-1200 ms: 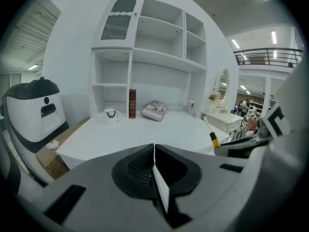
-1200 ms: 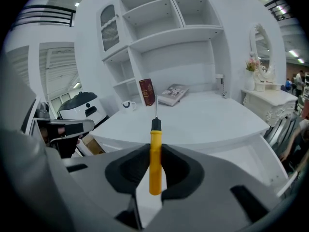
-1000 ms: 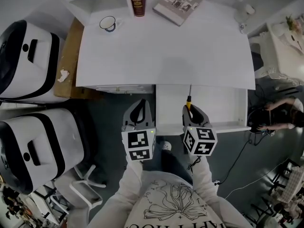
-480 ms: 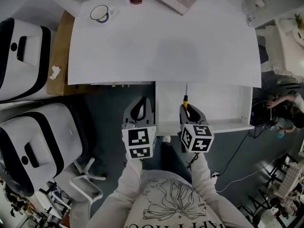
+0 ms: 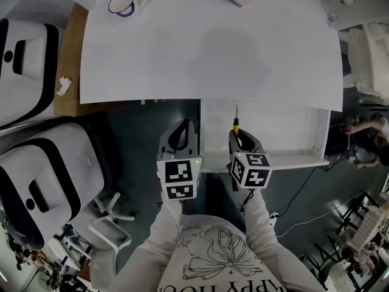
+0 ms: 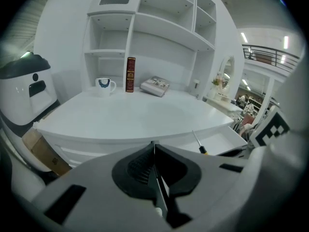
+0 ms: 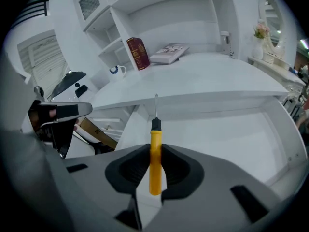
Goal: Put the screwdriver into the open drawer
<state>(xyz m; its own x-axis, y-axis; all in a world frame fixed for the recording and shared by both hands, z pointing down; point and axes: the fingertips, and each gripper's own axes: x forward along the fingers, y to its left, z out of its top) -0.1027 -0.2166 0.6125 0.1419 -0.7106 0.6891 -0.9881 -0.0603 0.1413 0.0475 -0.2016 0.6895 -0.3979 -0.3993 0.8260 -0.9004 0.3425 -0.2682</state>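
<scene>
A screwdriver (image 7: 155, 153) with a yellow handle, black collar and thin metal shaft is clamped in my right gripper (image 7: 155, 151), shaft pointing forward at the desk edge. In the head view the screwdriver (image 5: 236, 121) hangs over the left part of the open white drawer (image 5: 285, 132), held by the right gripper (image 5: 238, 140). The drawer's inside (image 7: 231, 139) looks bare. My left gripper (image 5: 181, 140) is shut with nothing in it, left of the drawer over the dark floor; its jaws meet at the left gripper (image 6: 153, 151). The screwdriver (image 6: 199, 144) shows small there too.
The white desk top (image 5: 206, 47) carries a mug (image 5: 123, 4) at the back left, a dark red book (image 7: 137, 53) and a magazine (image 7: 168, 53) near the shelves. White-and-black machines (image 5: 48, 181) and a cardboard box (image 5: 65, 66) stand left. Cables lie on the floor right.
The head view has slid so the desk fills more of the frame. The right gripper with the screwdriver stays over the drawer's left part, edging slightly forward; the left gripper holds its place.
</scene>
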